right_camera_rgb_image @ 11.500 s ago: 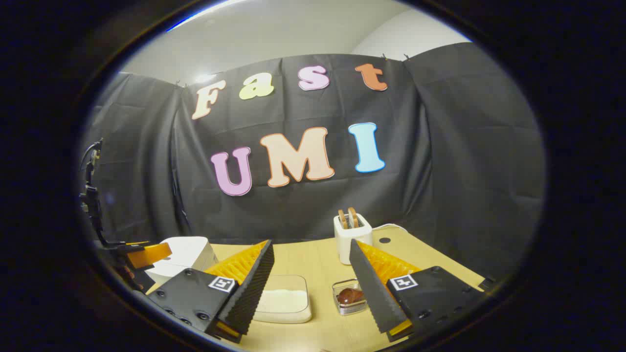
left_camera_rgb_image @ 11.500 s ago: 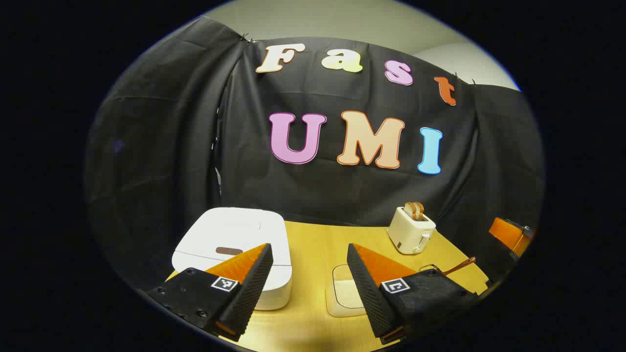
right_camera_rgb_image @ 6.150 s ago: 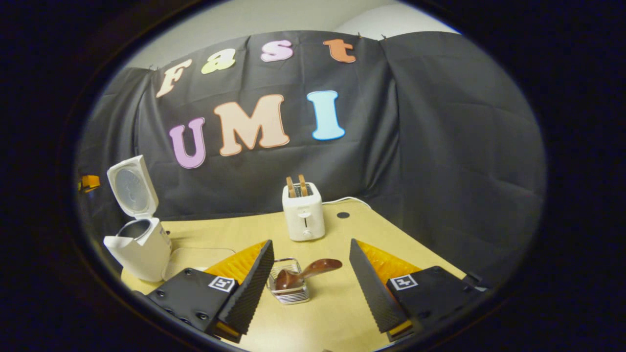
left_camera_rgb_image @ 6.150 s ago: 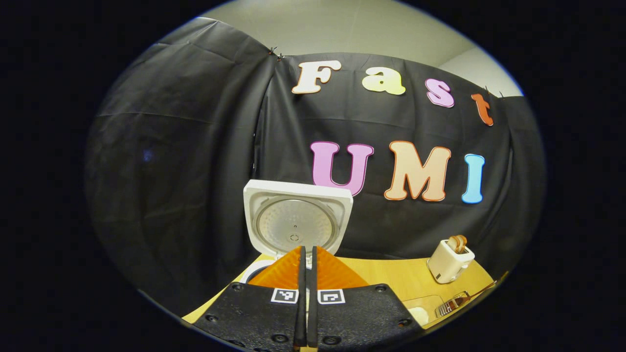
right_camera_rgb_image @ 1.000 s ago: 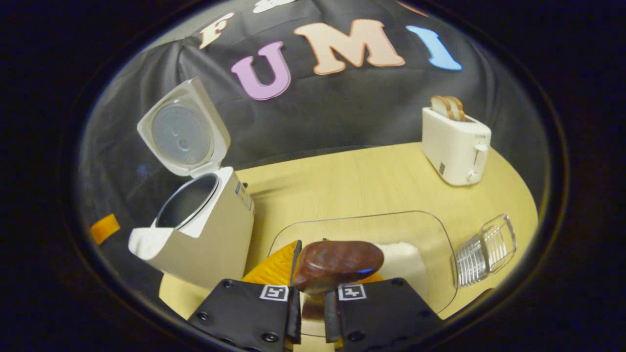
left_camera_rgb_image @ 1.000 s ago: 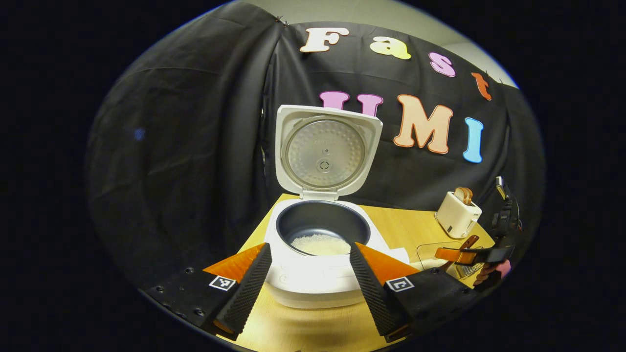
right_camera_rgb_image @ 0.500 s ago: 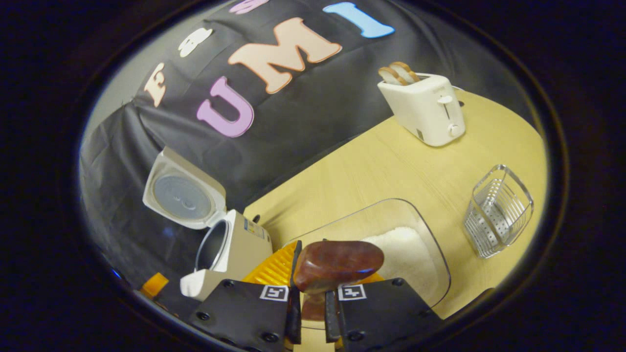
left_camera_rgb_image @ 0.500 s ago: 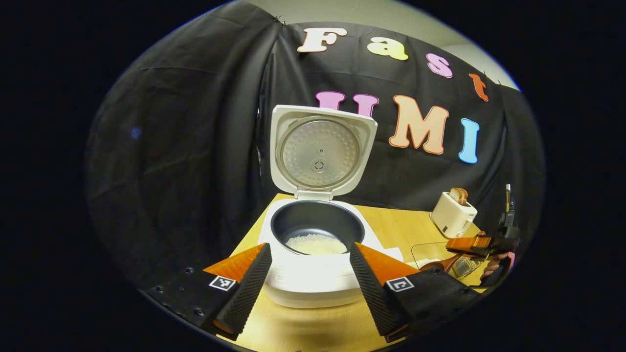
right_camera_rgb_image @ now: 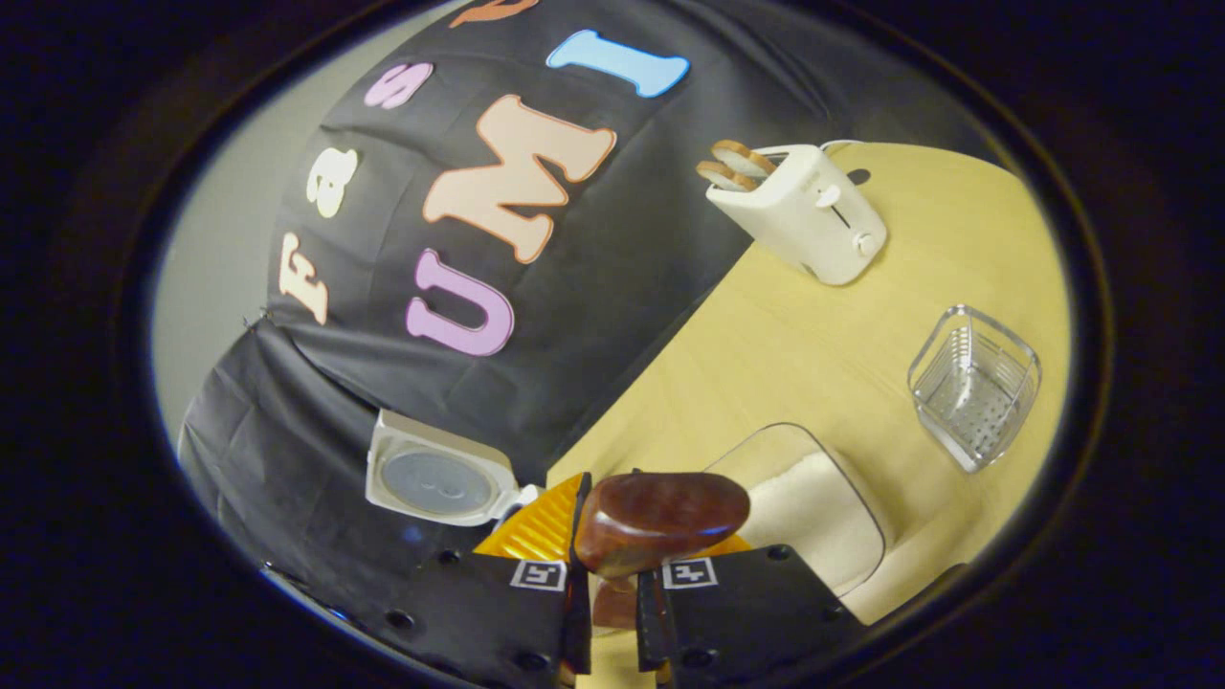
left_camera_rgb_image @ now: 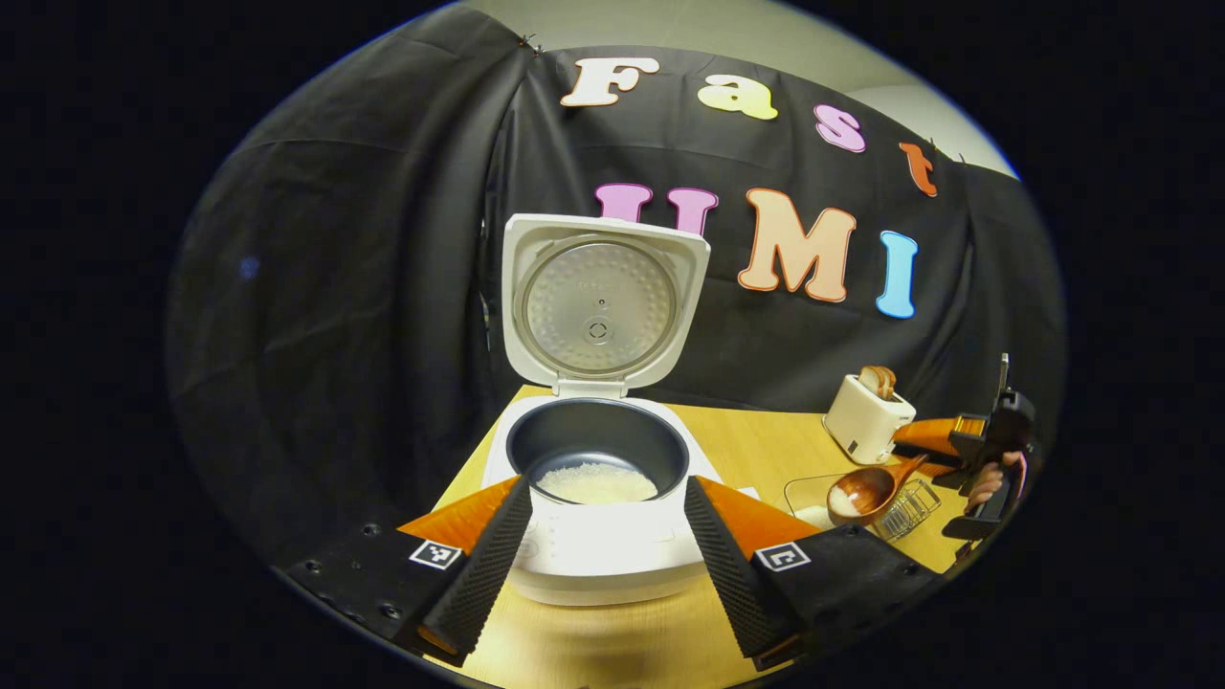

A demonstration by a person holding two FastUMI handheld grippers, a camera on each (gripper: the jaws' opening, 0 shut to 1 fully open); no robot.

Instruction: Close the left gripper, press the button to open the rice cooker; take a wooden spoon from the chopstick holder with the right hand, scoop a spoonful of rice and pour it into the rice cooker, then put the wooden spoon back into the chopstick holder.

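Observation:
The white rice cooker point(left_camera_rgb_image: 598, 536) stands open, lid point(left_camera_rgb_image: 601, 304) upright, with some rice in its dark pot point(left_camera_rgb_image: 595, 457). My left gripper point(left_camera_rgb_image: 605, 545) is open, its fingers on either side of the cooker's front. At the right of the left gripper view my right gripper point(left_camera_rgb_image: 943, 438) holds the wooden spoon point(left_camera_rgb_image: 866, 488), its bowl carrying white rice above the clear rice tray point(left_camera_rgb_image: 804, 493). In the right gripper view my right gripper point(right_camera_rgb_image: 610, 574) is shut on the spoon's handle point(right_camera_rgb_image: 660, 522). The tray point(right_camera_rgb_image: 813, 502) and the empty chopstick holder point(right_camera_rgb_image: 974, 388) lie beyond, and the cooker's lid point(right_camera_rgb_image: 435, 478) shows at lower left.
A white toaster point(left_camera_rgb_image: 866, 416) with bread slices stands at the back right of the wooden table point(left_camera_rgb_image: 766, 450); it also appears as the toaster point(right_camera_rgb_image: 799, 211) in the right gripper view. The clear chopstick holder point(left_camera_rgb_image: 904, 507) sits beside the rice tray. Black cloth walls surround the table.
The right gripper has lifted the spoon out of the tray with rice in its bowl and rolled, so its view tilts. The left gripper has drifted slightly and stays open.

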